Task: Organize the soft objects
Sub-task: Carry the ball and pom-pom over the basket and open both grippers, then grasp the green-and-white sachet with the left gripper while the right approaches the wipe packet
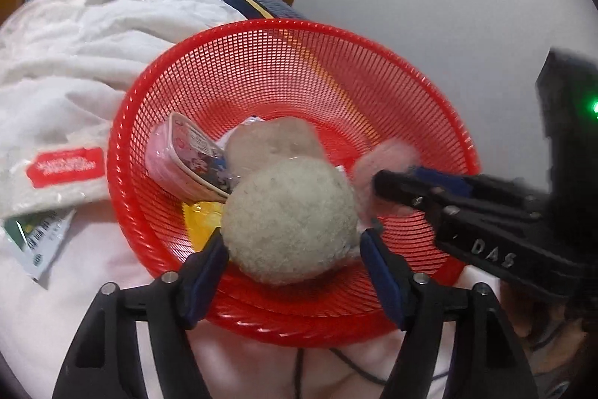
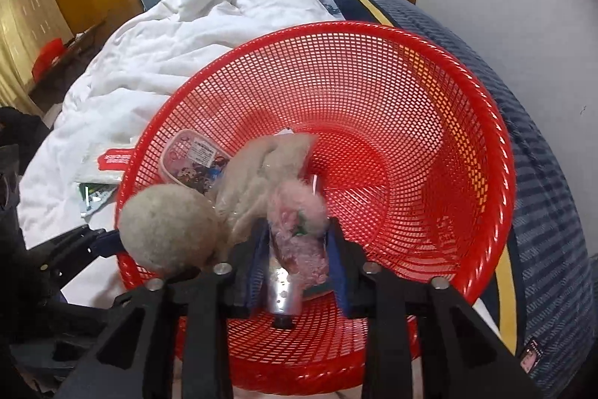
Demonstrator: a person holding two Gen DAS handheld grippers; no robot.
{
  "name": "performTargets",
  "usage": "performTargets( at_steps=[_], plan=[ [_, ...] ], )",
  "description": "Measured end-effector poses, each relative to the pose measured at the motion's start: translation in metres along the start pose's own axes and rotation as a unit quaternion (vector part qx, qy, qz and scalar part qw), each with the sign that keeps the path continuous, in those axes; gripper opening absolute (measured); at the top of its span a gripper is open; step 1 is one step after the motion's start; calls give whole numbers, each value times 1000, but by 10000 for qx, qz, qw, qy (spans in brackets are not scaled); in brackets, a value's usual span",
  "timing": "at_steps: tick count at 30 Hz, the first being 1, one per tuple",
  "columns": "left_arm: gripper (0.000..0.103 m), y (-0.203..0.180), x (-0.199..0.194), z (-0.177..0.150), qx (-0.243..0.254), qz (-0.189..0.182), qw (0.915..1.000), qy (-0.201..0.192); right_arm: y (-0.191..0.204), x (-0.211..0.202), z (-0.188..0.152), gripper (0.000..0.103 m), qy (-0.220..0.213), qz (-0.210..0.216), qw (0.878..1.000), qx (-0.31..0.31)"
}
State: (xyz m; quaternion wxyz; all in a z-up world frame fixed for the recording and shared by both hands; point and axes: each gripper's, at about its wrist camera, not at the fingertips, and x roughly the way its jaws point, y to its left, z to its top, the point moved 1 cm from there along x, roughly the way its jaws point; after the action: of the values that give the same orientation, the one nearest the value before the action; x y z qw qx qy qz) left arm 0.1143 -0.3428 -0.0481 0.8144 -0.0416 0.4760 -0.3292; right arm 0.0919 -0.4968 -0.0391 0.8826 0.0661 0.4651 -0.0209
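Left gripper (image 1: 293, 245): fingers clamp grey plush ball (image 1: 289, 219), inside red basket (image 1: 411, 92) near rim | right gripper (image 2: 299, 249): fingers pinch pink fluffy toy (image 2: 299, 212) over basket | basket on bed (image 2: 157, 62).

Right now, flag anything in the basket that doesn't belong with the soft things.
A hard plastic tub with a printed lid lies tilted on its side against the red basket's left wall, and a yellow wrapper sits under the grey plush ball. Neither looks soft. The right tool grips a pink fluffy toy.
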Motion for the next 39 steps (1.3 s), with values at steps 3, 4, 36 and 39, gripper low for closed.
performTargets(
  at_steps=[3, 4, 36, 39],
  plan=[
    [87, 8, -14, -2, -356, -316, 9988, -111, 0, -3, 1, 53, -45, 206, 9998, 56],
    [88, 10, -18, -2, -437, -334, 9983, -165, 2, -4, 2, 57, -88, 340, 9994, 70],
    [78, 185, -84, -23, -2141, 568, 9719, -802, 162, -10, -38, 67, -258, 2474, 9644, -898],
    [68, 188, -76, -24, -2145, 661, 9723, -657, 164, 1, -42, 67, -99, 2372, 9674, -879]
  ],
)
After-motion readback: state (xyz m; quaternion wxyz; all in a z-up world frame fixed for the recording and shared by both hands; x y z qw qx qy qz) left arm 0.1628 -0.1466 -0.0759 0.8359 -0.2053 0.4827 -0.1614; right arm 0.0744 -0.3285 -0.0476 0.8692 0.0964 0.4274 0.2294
